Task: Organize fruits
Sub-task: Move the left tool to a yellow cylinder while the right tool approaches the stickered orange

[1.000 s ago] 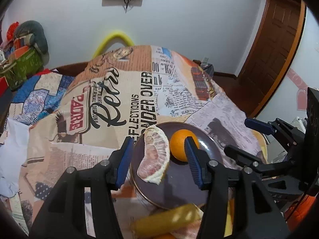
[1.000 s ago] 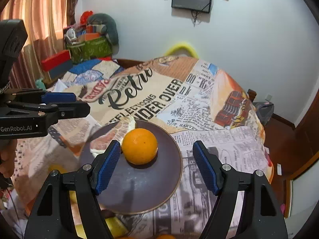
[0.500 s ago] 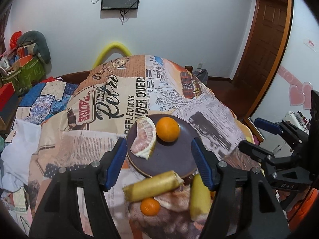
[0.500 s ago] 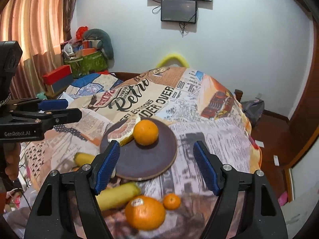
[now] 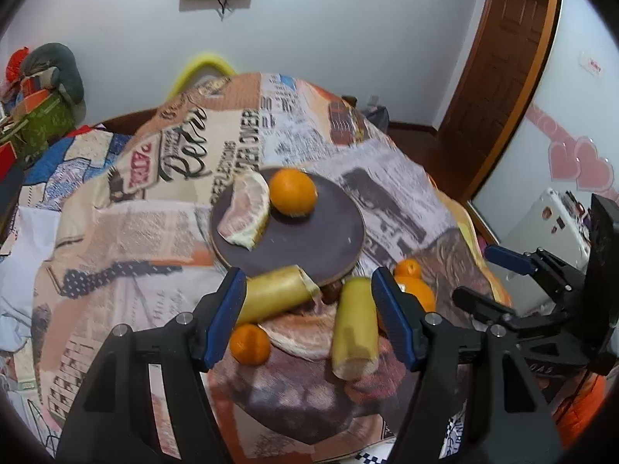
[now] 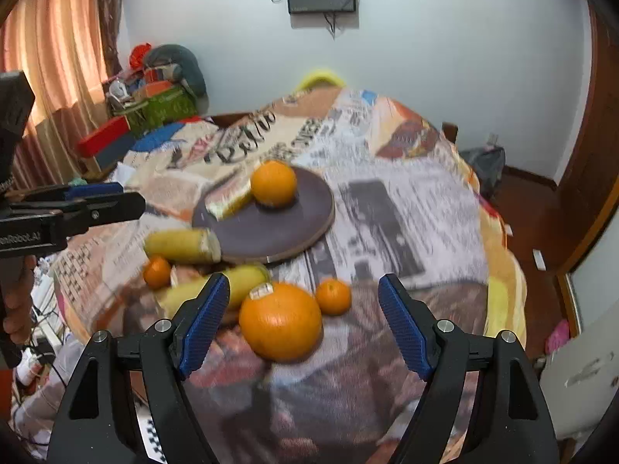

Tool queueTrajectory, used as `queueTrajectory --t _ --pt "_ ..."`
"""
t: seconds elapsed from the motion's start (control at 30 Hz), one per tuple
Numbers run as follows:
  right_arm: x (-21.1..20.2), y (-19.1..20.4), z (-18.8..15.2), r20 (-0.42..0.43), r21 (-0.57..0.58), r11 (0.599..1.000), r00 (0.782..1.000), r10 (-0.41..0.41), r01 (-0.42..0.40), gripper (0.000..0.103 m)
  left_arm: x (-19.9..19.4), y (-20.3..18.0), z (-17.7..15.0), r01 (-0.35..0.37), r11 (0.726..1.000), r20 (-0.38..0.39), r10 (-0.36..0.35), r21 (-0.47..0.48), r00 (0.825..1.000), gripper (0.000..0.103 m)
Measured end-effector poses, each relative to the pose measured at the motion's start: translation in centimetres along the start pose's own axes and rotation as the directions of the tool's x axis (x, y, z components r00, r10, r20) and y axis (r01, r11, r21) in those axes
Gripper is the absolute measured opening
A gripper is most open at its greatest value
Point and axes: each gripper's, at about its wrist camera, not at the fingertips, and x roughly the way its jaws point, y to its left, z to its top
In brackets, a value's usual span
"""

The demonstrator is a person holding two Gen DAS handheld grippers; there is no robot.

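A dark round plate (image 5: 309,239) (image 6: 271,228) on the cloth-covered table holds an orange (image 5: 293,191) (image 6: 273,182) and a pomelo wedge (image 5: 247,210) (image 6: 228,199). In front of the plate lie two banana pieces (image 5: 276,292) (image 5: 354,328), a pomelo slice (image 5: 305,330), a small mandarin (image 5: 249,344) (image 6: 156,270), a large orange (image 6: 280,321) and another mandarin (image 6: 332,295). My left gripper (image 5: 309,313) is open and empty above the loose fruit. My right gripper (image 6: 300,321) is open and empty, with the large orange between its fingers' line of sight.
The table carries a newspaper-print cloth (image 5: 174,212). Its front edge drops off close below both grippers. The right gripper shows at the left view's right edge (image 5: 541,301). A door (image 5: 499,77) stands right, clutter and boxes (image 6: 154,89) left by the curtain.
Both grippers have pulled back and up from the plate. The loose fruit in front of the plate has come into view. Both stayed open.
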Motion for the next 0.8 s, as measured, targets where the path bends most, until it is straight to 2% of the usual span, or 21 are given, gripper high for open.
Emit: queueTrajectory --t 0.1,0.3,0.53,0.57,0.63,0.8 --pt "1.2 0.1 -1.4 -0.036 0.005 1.0 0.999 -0.007 0.007 0.077 1.3 -0.6 -0.8 0.016 1.0 -0.036 -0.016 0.001 0.999 0.067" --pt "3.1 -0.1 -3.4 -0.102 0.061 0.997 0.994 0.046 -0.04 0.077 3.8 -1.7 -1.7 0.032 0.999 -0.09 -0.03 0.018 0.995 0.067" --pt "4.8 0.0 -3.4 -0.13 0.093 0.992 0.986 0.101 -0.089 0.076 5.4 -1.9 -1.8 0.056 0.998 -0.115 -0.055 0.008 0.992 0.067" --pt "5.0 0.1 -3.3 -0.133 0.093 0.991 0.985 0.107 -0.095 0.076 5.5 -1.9 -1.8 0.059 0.998 -0.117 -0.057 0.01 0.991 0.066" --pt "5.3 0.1 -3.3 -0.131 0.091 0.99 0.984 0.118 -0.107 0.066 5.8 -2.0 -1.8 0.061 0.998 -0.123 -0.059 0.021 0.991 0.063" --pt "5.1 0.0 -3.6 -0.119 0.089 0.988 0.983 0.137 -0.126 0.066 6.6 -2.5 -1.9 0.083 0.996 -0.149 -0.076 0.044 0.986 0.051"
